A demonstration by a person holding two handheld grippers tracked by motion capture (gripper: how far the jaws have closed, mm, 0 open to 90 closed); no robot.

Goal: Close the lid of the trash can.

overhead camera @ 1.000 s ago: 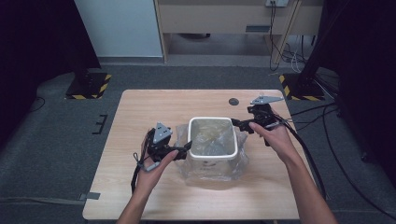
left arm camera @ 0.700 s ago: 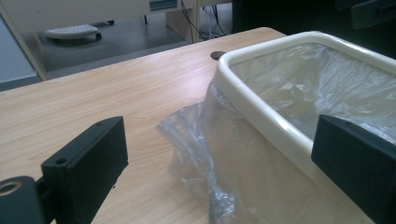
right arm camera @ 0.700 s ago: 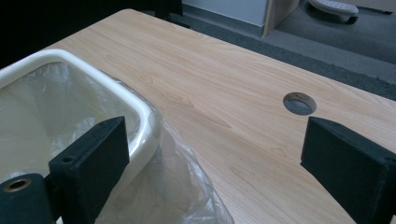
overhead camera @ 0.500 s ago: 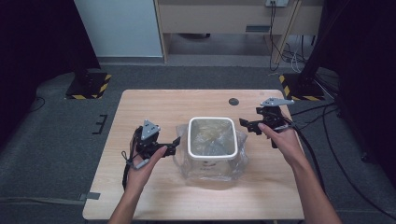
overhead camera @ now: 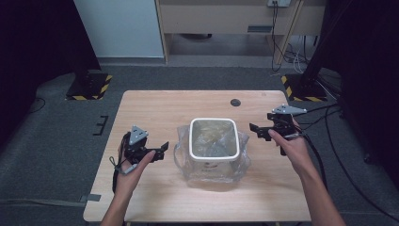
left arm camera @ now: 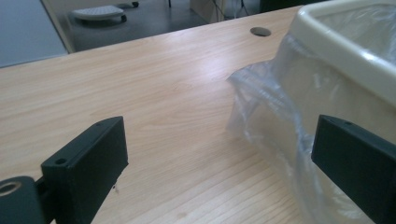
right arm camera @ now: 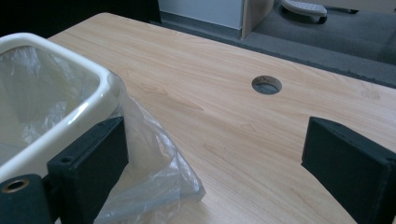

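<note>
A white square bin (overhead camera: 212,161) stands mid-table, lined with a clear plastic bag (overhead camera: 240,162) that spills over its rim and bunches around its base. My left gripper (overhead camera: 162,149) rests left of the bin, open and empty, well apart from the bag. In the left gripper view (left arm camera: 219,158) the jaws stand wide, with the bag (left arm camera: 271,107) and the bin's rim (left arm camera: 345,42) at right. My right gripper (overhead camera: 256,131) hovers right of the bin, open and empty. In the right gripper view (right arm camera: 215,158), the bin (right arm camera: 70,70) and bag (right arm camera: 149,177) sit by the left jaw.
The wooden table (overhead camera: 155,108) has a round cable hole (overhead camera: 235,102) at its back, also visible as the hole (right arm camera: 266,84) ahead of the right jaws. Cables trail off the table's right side. Bare wood lies on both sides of the bin.
Both grippers have drawn outward from the bin's sides, the left one leftward and the right one rightward. The bag now hangs loose around the bin.
</note>
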